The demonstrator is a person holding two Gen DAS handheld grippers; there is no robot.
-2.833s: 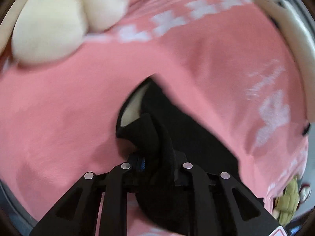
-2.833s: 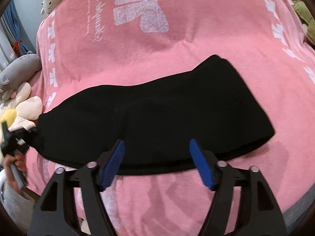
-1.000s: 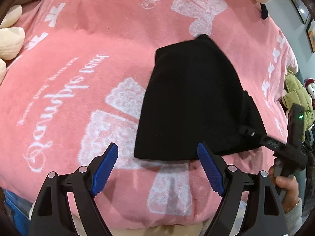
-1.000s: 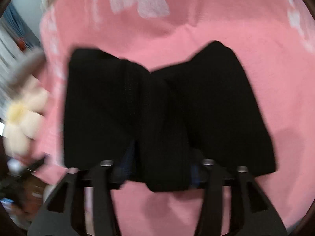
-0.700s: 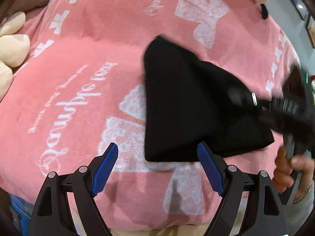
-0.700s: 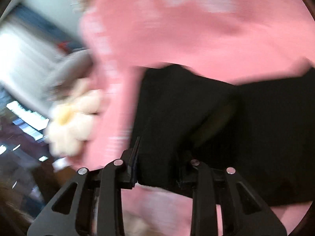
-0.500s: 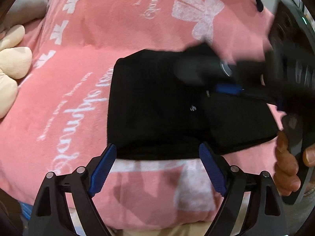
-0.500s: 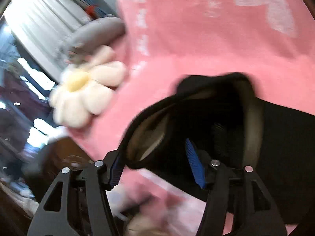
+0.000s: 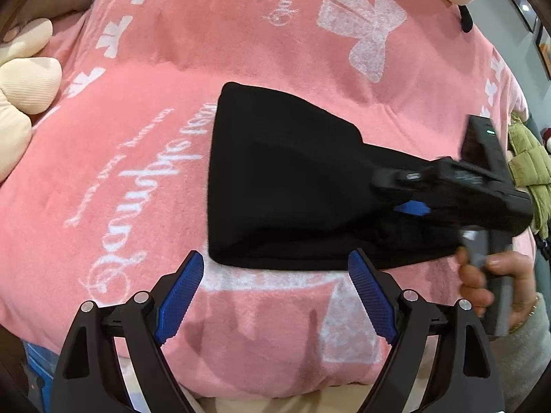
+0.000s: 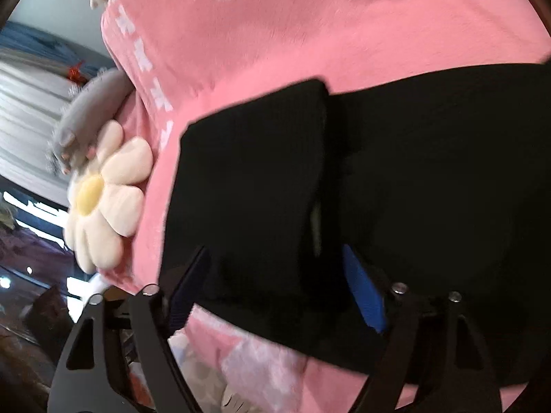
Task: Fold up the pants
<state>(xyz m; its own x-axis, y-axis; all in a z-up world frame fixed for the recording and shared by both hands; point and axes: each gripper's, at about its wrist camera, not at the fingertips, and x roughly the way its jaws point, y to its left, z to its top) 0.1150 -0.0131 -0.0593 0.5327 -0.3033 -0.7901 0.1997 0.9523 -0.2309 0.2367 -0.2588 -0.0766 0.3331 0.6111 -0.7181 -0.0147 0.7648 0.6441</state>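
Note:
The black pants [image 9: 286, 186] lie folded into a compact stack on the pink blanket [image 9: 144, 110]. My left gripper [image 9: 275, 292] is open and empty, held just in front of the near edge of the stack. My right gripper [image 10: 275, 285] is open, its blue-padded fingers [image 10: 361, 292] spread low over the top layer of the pants [image 10: 261, 186]. In the left wrist view the right gripper [image 9: 409, 199] reaches in from the right over the stack's right end, held by a hand [image 9: 489, 285].
A cream flower plush [image 10: 103, 196] and a grey plush [image 10: 93, 110] lie at the bed's left edge. An olive-green plush [image 9: 527, 165] sits at the right edge. White bow prints [image 9: 365, 27] and script lettering mark the blanket. The bed's near edge is just below my grippers.
The right gripper carried one end of the pants over the stack, then opened and let the fabric go. It has drawn back to the right. The left gripper stayed open and hovering.

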